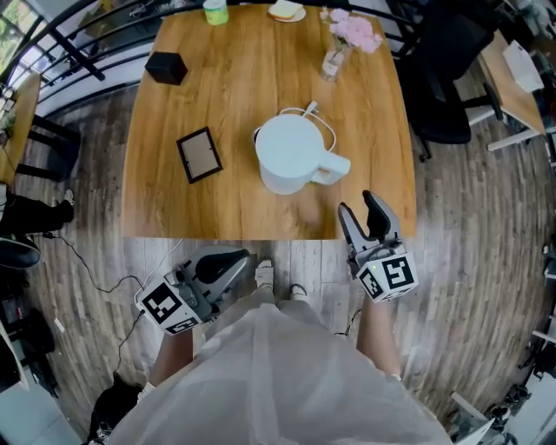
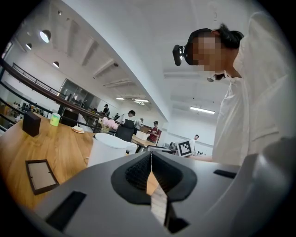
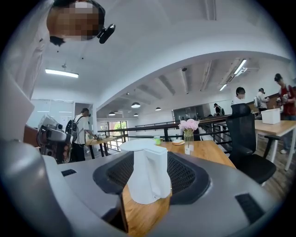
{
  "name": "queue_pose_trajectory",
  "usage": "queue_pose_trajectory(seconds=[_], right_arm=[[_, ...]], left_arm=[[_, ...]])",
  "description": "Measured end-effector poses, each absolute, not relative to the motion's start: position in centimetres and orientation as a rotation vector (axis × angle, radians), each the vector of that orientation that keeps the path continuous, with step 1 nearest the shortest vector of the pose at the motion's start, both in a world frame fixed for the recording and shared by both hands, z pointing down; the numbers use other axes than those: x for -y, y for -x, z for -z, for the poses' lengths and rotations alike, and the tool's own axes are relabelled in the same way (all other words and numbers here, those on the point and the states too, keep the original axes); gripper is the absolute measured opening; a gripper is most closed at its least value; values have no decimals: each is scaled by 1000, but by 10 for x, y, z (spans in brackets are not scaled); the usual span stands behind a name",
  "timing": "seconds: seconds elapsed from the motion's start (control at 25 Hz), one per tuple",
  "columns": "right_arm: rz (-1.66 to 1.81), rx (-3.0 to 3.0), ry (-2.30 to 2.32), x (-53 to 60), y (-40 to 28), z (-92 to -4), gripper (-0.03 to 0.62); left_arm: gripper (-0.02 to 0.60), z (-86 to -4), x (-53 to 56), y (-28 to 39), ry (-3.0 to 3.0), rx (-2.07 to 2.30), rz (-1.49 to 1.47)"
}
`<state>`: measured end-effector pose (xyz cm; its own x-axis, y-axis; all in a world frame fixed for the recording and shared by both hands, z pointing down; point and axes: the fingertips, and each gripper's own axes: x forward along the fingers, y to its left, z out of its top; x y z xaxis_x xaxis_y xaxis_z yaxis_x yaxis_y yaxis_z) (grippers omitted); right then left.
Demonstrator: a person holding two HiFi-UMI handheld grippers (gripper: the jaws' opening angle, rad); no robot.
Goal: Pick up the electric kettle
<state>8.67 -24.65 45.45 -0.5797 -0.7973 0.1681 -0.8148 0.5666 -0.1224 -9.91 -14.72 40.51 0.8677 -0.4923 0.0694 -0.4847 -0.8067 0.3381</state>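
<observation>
A white electric kettle [image 1: 289, 152] stands on the wooden table [image 1: 165, 213], its handle [image 1: 335, 167] turned toward the front right. My right gripper [image 1: 359, 204] hovers over the table's front edge just short of that handle, jaws open and empty. In the right gripper view the kettle [image 3: 147, 173] shows handle-first in the gap between the jaws, still some way ahead. My left gripper [image 1: 239, 258] hangs below the front edge, shut on nothing. The left gripper view has the kettle [image 2: 108, 148] ahead, left of the shut jaws.
A dark picture frame [image 1: 199, 155] lies left of the kettle and a black box [image 1: 166, 67] sits at the far left. At the back stand a vase of pink flowers [image 1: 343, 43], a green cup [image 1: 215, 10] and a plate [image 1: 287, 11]. A black office chair [image 1: 447, 78] is right of the table.
</observation>
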Motion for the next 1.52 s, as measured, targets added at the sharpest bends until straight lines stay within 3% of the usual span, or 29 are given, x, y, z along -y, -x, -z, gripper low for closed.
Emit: queue_pose_trajectory(seconds=[1.24,1.52], right_arm=[[-105,2393,-1655,351,-70,-550,225],[-48,2443,-1584,358,-63,-552,167]], left_arm=[[9,-467,175,155,-2536,746,-73],[9,-475,176,156,-2517,745,-82]])
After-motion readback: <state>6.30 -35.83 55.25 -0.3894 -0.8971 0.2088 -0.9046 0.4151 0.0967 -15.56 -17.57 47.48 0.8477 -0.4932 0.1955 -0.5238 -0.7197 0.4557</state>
